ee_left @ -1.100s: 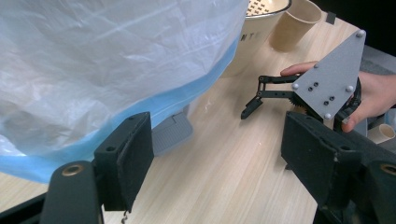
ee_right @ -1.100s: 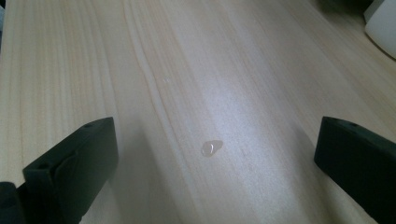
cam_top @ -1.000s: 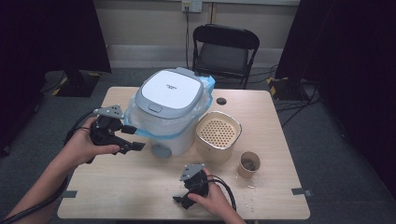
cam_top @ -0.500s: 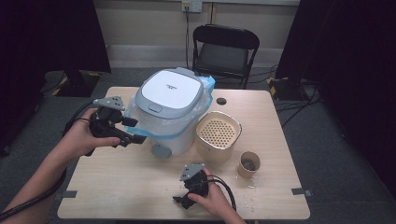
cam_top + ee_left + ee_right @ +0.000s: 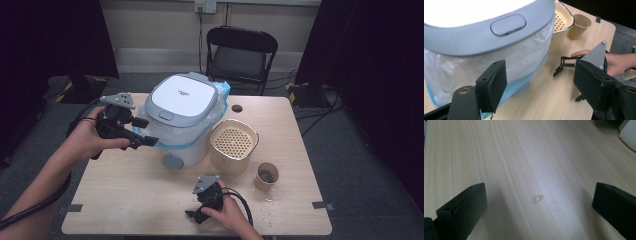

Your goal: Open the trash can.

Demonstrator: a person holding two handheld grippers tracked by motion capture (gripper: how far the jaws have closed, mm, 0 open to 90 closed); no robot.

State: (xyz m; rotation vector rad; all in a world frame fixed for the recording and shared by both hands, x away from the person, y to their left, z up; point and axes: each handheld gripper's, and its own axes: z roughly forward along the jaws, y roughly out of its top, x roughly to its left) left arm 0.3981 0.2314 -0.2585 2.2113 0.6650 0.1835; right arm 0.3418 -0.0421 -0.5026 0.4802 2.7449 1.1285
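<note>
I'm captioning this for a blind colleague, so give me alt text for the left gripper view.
The left gripper, jaws open and empty, faces a white bin with a grey lid and a clear plastic liner on a wooden table. Beyond it stand a perforated beige basket and a paper cup; at right a hand rests the right gripper on the table.

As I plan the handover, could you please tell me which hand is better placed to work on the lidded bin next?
Probably the left. The left gripper hangs right beside the bin, jaws open toward its bagged side. The right gripper rests low on the table near the front edge, jaws open over bare wood.
</note>
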